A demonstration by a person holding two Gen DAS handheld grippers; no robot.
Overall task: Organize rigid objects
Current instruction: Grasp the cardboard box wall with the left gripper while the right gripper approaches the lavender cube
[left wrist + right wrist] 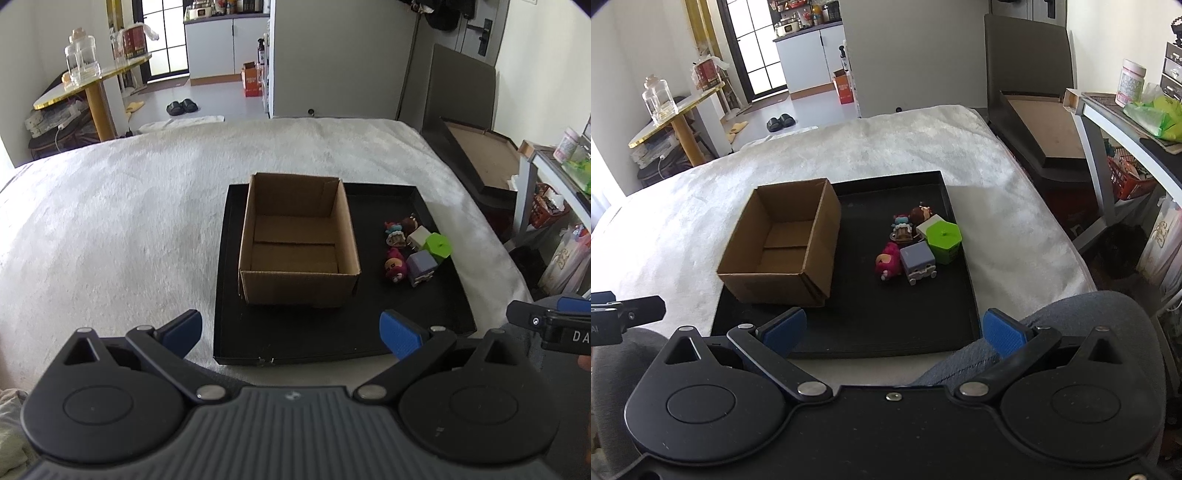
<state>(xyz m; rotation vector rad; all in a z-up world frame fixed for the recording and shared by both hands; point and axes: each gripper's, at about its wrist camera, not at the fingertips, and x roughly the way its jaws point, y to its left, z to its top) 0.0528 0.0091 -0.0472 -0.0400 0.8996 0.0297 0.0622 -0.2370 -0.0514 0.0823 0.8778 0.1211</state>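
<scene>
An open, empty cardboard box (299,240) (783,243) stands on the left half of a black tray (332,332) (886,325). Several small toys lie in a cluster on the tray's right half: a green hexagonal block (438,247) (943,240), a grey cube on wheels (423,266) (918,261), a pink figure (394,266) (888,262), a white cube (417,236) and small dolls (903,225). My left gripper (291,330) is open and empty, hovering at the tray's near edge. My right gripper (894,328) is open and empty, also at the near edge.
The tray lies on a white fluffy blanket (110,221) (923,147). The person's knee in grey fabric (1071,332) sits at the near right. A shelf with clutter (1126,122) and a dark board (1034,110) stand to the right. A yellow side table (88,85) stands far left.
</scene>
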